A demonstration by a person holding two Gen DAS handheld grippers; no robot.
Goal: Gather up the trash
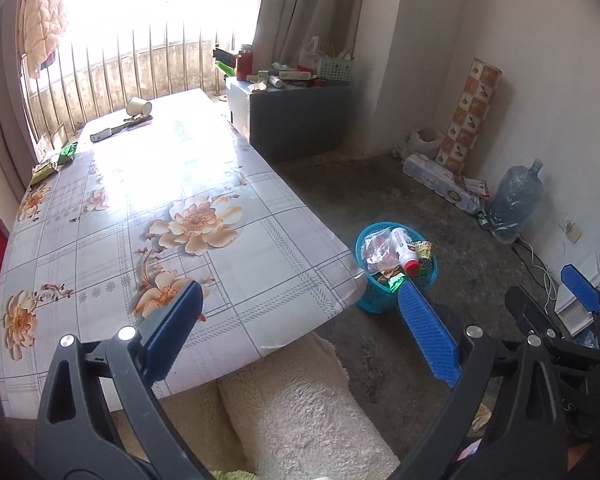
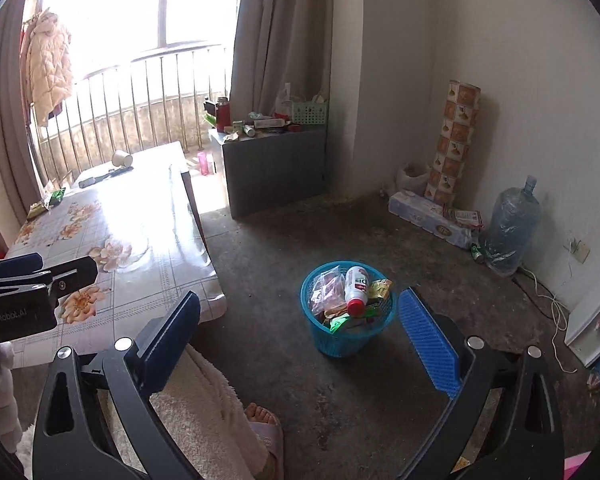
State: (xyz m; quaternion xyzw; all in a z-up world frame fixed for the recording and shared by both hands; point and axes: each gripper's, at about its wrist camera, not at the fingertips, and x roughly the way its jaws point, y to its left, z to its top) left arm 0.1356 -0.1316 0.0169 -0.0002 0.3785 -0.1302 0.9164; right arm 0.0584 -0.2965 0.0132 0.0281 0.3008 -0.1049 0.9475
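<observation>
A blue mesh trash basket (image 1: 380, 300) stands on the floor by the table's near right corner; it also shows in the right wrist view (image 2: 340, 336). It holds a white bottle with a red cap (image 1: 406, 250) (image 2: 356, 288), clear bags and green wrappers. My left gripper (image 1: 300, 300) is open and empty over the table's near edge. My right gripper (image 2: 300, 312) is open and empty above the floor near the basket. On the table's far left lie green wrappers (image 1: 54, 162) (image 2: 46, 204), a tipped paper cup (image 1: 139, 106) (image 2: 122, 157) and a dark tool (image 1: 116, 130).
The table with a floral cloth (image 1: 140, 220) fills the left. A grey cabinet (image 2: 274, 168) with clutter stands behind. A water jug (image 2: 510, 232), a patterned roll (image 2: 454, 144) and a tissue pack (image 2: 428, 220) line the right wall. My slippered foot (image 2: 266, 432) is below.
</observation>
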